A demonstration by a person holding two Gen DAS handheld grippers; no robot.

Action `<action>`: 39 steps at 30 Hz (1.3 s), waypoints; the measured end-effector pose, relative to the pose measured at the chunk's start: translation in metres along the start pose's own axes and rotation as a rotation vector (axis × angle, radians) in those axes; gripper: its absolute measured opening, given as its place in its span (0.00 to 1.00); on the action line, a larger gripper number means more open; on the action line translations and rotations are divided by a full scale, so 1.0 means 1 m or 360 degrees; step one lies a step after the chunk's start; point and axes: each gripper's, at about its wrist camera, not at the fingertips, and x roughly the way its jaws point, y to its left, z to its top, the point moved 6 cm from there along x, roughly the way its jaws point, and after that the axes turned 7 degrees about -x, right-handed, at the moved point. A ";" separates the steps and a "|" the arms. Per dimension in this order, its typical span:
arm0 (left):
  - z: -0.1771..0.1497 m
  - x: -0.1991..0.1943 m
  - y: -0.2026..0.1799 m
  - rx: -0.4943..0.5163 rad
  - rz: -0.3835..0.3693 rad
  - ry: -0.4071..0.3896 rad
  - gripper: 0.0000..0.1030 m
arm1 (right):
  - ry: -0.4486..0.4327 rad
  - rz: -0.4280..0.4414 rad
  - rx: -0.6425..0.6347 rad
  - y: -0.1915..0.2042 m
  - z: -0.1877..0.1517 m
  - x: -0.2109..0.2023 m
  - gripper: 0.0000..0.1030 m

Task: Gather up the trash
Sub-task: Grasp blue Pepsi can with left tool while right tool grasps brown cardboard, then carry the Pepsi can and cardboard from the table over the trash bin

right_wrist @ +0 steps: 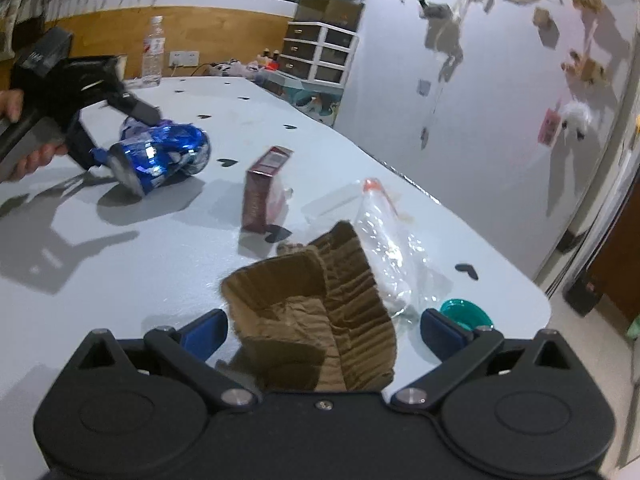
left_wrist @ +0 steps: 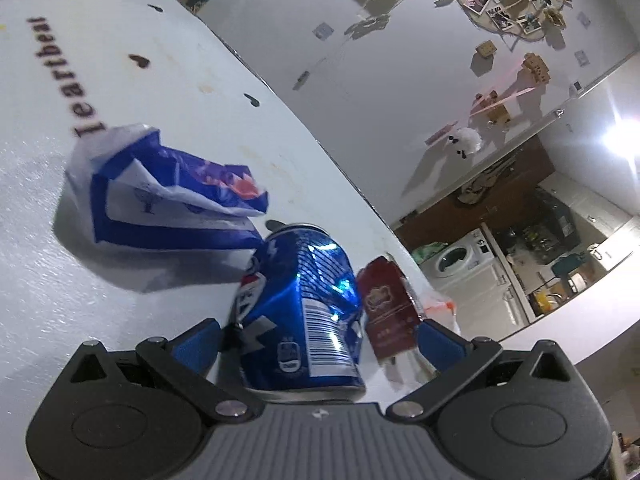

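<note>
A dented blue drink can (left_wrist: pixel 304 304) lies between the fingers of my left gripper (left_wrist: pixel 318 330), which stands open around it; the right pad is clearly apart from the can. From the right wrist view the same can (right_wrist: pixel 160 152) rests tilted on the white table (right_wrist: pixel 120 260), with the left gripper (right_wrist: pixel 114 132) held by a hand. My right gripper (right_wrist: pixel 324 320) is open with a torn brown cardboard piece (right_wrist: pixel 320 300) lying between its fingers. A crumpled blue-and-white wrapper (left_wrist: pixel 160 200) lies beyond the can.
A dark red small box (right_wrist: pixel 264 192) stands mid-table, with a crushed clear plastic bottle (right_wrist: pixel 384 240) and a teal lid (right_wrist: pixel 466 314) near the right edge. A water bottle (right_wrist: pixel 152 52) stands at the far end. A white wall runs close along the table's right side.
</note>
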 end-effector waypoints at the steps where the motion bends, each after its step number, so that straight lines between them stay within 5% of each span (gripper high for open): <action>1: -0.001 0.001 -0.001 -0.0009 -0.0016 0.0013 1.00 | 0.0000 0.0010 0.0034 -0.003 -0.001 0.003 1.00; 6: -0.004 0.006 -0.007 -0.0058 -0.0104 0.0034 0.91 | -0.0027 0.0133 0.0250 -0.011 0.000 0.006 1.00; 9: 0.000 0.008 -0.008 -0.0120 -0.0117 -0.0005 0.85 | -0.0042 0.0224 0.0372 -0.012 0.000 0.005 0.87; 16: 0.002 0.023 -0.009 -0.0134 0.0001 0.0014 0.69 | -0.0048 0.0157 0.0430 -0.005 0.004 -0.002 0.71; 20: 0.001 0.028 -0.006 -0.0145 0.0066 0.0016 0.46 | 0.0017 0.0151 0.0447 -0.004 0.008 -0.006 0.61; 26: -0.005 0.021 -0.022 -0.0011 0.0154 -0.0017 0.46 | 0.0080 0.0139 0.0462 0.002 0.009 -0.014 0.58; 32: -0.022 0.006 -0.052 0.0309 0.0303 -0.0056 0.45 | 0.0091 0.0084 0.0561 0.005 0.005 -0.024 0.57; 39: -0.057 -0.007 -0.074 0.0403 0.0270 0.0054 0.45 | 0.0066 0.0098 0.0659 0.016 0.002 -0.046 0.57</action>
